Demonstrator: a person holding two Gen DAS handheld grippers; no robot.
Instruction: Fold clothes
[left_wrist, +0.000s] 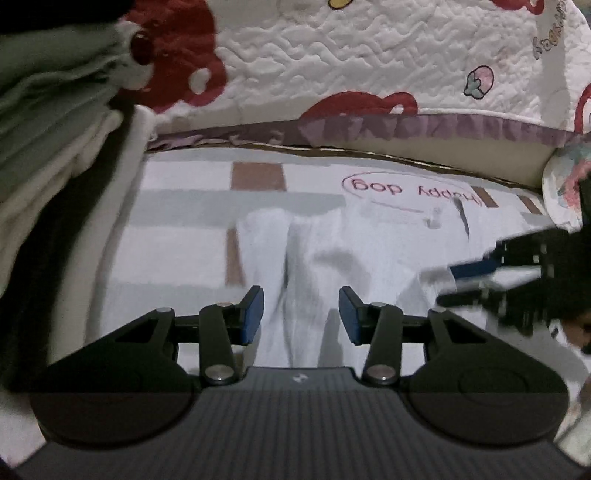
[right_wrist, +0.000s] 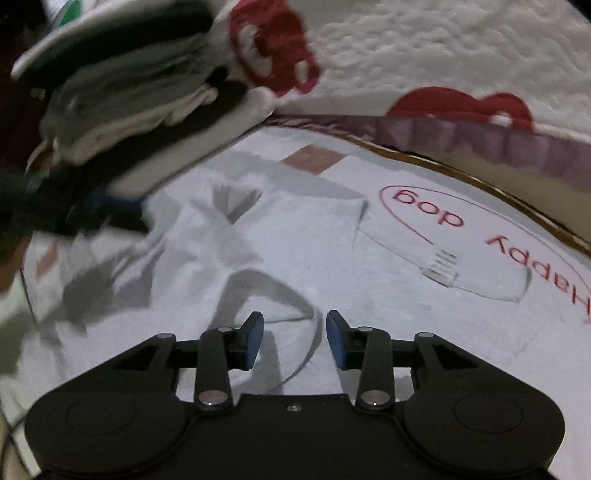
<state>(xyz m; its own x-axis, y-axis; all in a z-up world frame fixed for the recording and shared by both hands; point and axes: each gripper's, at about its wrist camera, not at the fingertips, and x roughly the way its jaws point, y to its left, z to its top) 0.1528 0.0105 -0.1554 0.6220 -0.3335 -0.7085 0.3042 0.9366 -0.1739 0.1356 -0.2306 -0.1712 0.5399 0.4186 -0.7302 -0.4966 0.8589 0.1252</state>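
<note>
Garment first: a white garment (left_wrist: 332, 258) lay rumpled on the "Happy dog" printed mat (left_wrist: 406, 188), directly ahead of both tools. In the left wrist view its folds ran from 12 o'clock down toward the left gripper (left_wrist: 301, 314), whose blue pads stood spread, with cloth showing in the gap but nothing pinched. The long axis of the cloth seemed to run along that gripper's line of sight, though blur made the edges uncertain. The right gripper (right_wrist: 294, 339) also stood spread and empty, with a curved hem (right_wrist: 295, 321) lying just ahead between its tips, so it looked the nearer to a graspable edge. Each view showed the other tool blurred, at 3 o'clock from the left, at 9 o'clock from the right. A stack of folded clothes (right_wrist: 122, 99) sat at 10 o'clock, and a quilted blanket with red prints (left_wrist: 369, 66) rose at 12 o'clock beyond the mat. Nothing stood between either tool and the cloth.
</note>
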